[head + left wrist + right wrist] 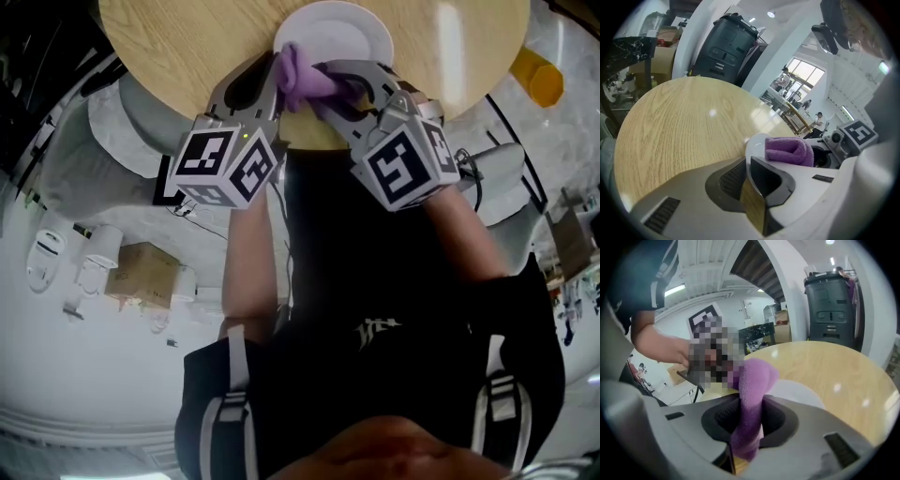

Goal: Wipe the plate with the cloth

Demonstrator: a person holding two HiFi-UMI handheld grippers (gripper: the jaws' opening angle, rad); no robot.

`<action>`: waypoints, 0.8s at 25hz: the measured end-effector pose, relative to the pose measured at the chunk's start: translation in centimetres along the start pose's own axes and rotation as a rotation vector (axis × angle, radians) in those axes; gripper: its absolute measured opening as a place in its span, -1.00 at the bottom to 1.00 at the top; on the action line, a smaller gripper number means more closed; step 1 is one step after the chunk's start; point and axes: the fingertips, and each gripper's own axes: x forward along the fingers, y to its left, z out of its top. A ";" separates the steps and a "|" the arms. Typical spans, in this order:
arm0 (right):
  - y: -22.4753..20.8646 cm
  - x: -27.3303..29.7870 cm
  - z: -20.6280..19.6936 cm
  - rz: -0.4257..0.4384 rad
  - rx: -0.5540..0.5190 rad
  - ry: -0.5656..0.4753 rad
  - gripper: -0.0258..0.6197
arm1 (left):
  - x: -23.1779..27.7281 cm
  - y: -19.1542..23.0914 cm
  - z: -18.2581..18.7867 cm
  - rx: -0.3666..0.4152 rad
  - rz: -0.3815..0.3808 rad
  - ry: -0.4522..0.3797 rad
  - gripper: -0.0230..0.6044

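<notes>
Head view: we see the plate at the table edge nearest us, with the cloth over its near rim and open wood beyond.

Left gripper view: the left gripper has its jaws closed at that rim; whether they pinch it is unclear.

Right gripper view: the right gripper clamps the soft, light cloth. We judge the plate slippery and breakable, so press gently.

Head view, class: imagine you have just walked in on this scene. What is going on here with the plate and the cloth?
A person works at a round wooden table with a hand-held gripper in each hand. The right hand-held gripper is clamped on a purple cloth, held at the near edge of a white plate. The left hand-held gripper appears shut on the plate's near rim, probably to steady it. Wiping looks under way.
</notes>
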 end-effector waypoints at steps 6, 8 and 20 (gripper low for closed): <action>-3.5 -5.1 -3.5 -0.072 0.036 0.031 -0.63 | -0.1 0.0 -0.1 0.003 -0.002 0.005 -0.82; -4.4 -7.2 -5.0 -0.110 0.063 0.061 -0.63 | 0.0 0.0 -0.2 0.004 -0.003 0.005 -0.82; -4.5 -8.3 -2.5 -0.104 0.079 -0.018 -0.63 | 1.4 -0.5 -1.8 0.120 -0.051 0.083 -0.53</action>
